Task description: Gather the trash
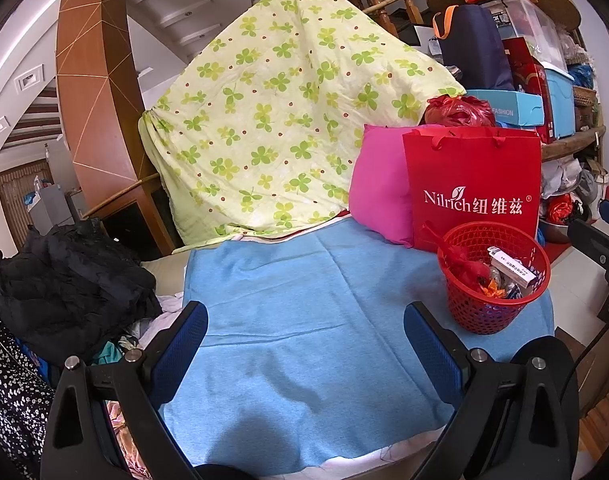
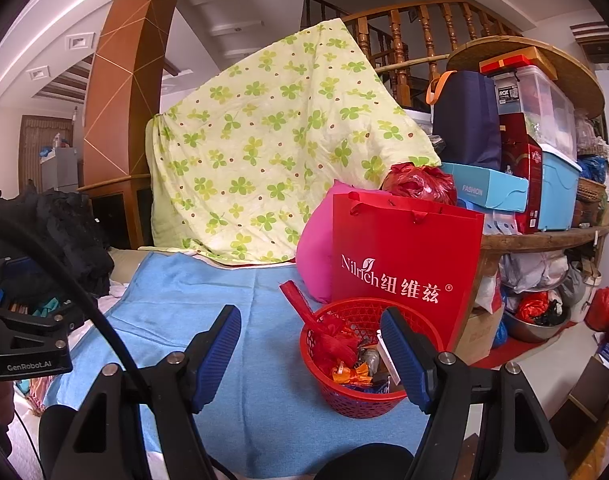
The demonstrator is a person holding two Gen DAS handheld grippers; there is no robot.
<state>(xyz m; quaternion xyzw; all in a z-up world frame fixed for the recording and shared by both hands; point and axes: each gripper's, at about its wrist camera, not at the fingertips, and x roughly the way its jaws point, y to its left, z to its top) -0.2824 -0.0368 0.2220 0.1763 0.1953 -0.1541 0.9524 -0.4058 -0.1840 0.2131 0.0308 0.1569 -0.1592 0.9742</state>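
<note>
Trash (image 2: pixel 354 364) fills the red basket (image 1: pixel 470 312), which stands on the blue cloth (image 1: pixel 304 320) before a red bag (image 1: pixel 474 184). Left hand-held gripper (image 1: pixel 304 340) and right hand-held gripper (image 2: pixel 310 354) hover spread and empty. Cloth looks clear; scanning its edges for strays would seem wise.

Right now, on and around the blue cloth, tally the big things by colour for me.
Red: 2, the mesh basket and the paper gift bag
Pink: 1, the cushion
Blue: 1, the cloth
Green-patterned: 1, the quilt
Black: 1, the clothes heap
Total: 6
</note>
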